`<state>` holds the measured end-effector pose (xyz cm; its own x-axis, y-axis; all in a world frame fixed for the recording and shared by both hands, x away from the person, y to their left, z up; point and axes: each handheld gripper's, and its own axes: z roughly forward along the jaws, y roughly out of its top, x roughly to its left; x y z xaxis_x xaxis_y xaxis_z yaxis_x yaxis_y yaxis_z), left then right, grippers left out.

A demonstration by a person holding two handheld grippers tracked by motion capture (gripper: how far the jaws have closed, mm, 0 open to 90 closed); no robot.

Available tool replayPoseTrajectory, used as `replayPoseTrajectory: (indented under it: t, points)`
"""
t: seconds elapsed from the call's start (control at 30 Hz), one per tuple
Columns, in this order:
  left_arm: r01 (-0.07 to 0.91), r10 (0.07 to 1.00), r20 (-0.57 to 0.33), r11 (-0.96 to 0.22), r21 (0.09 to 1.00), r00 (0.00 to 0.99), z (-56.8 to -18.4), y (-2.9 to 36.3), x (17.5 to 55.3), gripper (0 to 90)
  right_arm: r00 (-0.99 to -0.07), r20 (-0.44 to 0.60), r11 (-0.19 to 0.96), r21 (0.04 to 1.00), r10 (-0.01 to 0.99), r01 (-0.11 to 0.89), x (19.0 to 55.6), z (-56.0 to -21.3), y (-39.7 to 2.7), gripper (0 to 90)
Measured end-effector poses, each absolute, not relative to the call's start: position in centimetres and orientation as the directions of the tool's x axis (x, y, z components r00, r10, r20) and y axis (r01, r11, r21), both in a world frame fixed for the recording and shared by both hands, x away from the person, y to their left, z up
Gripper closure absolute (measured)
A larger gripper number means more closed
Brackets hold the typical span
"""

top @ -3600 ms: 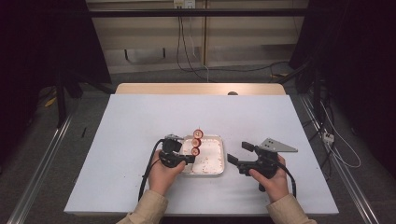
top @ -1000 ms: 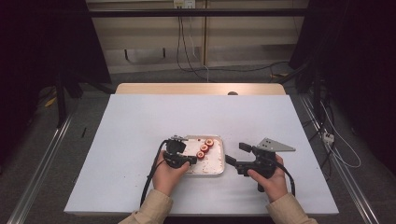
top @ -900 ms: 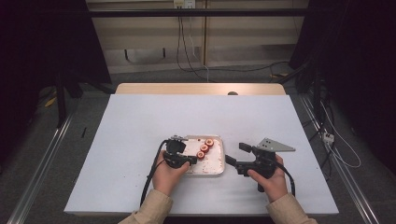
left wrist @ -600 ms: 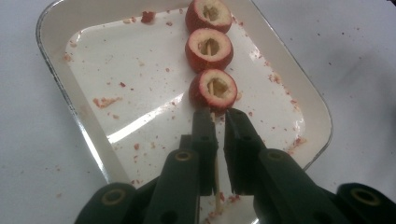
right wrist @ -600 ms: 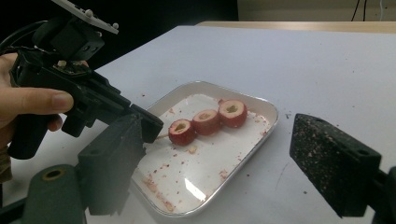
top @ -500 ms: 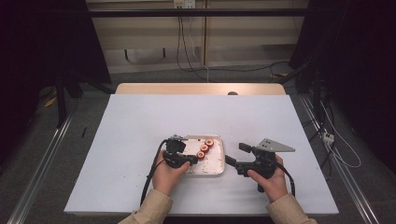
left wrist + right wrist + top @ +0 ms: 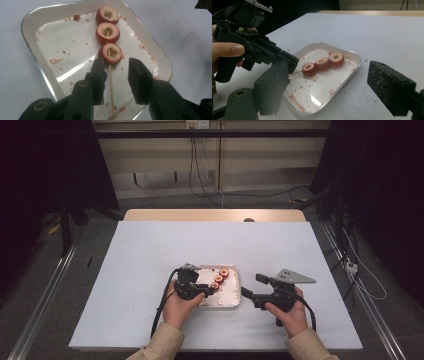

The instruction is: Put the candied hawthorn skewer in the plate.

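A thin wooden skewer (image 7: pixel 110 85) with three red, cored fruit pieces (image 7: pixel 107 32) lies flat in a white tray (image 7: pixel 160 57). My left gripper (image 7: pixel 115 67) hovers over the bare end of the stick. Its jaws have just been opening, and the stick lies between them without being pressed. From above, the left gripper (image 7: pixel 212 289) is over the tray's (image 7: pixel 227 301) near left part, beside the fruit (image 7: pixel 219 278). My right gripper (image 7: pixel 253 285) is just right of the tray, jaws wide apart and empty. In the right gripper view the fruit (image 7: pixel 322 63) lies beyond its jaws.
Red crumbs and juice specks are scattered in the tray and on the white tabletop (image 7: pixel 150 250) around it. The left gripper (image 7: pixel 292 61), held by a hand (image 7: pixel 227 50), reaches over the tray's (image 7: pixel 352 67) left rim. A cable trails from each gripper toward the table's near edge.
The skewer was held up over the tray's far edge a few seconds ago and now lies flat in the tray. Both hands have stayed in place over the last second.
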<state>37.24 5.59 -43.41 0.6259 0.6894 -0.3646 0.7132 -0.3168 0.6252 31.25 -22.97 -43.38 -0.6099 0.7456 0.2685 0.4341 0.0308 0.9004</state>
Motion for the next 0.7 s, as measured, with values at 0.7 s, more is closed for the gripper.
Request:
replayPoseTrajectory:
  t: [0.7]
  points:
    - [0.642, 0.645, -0.321, -0.353, 0.681, 0.694, -42.65, 5.84, 36.6, 44.7, -0.618, 0.253, 0.058, 0.898, 0.744, 0.436, 30.92, -43.46, -23.21, 16.0]
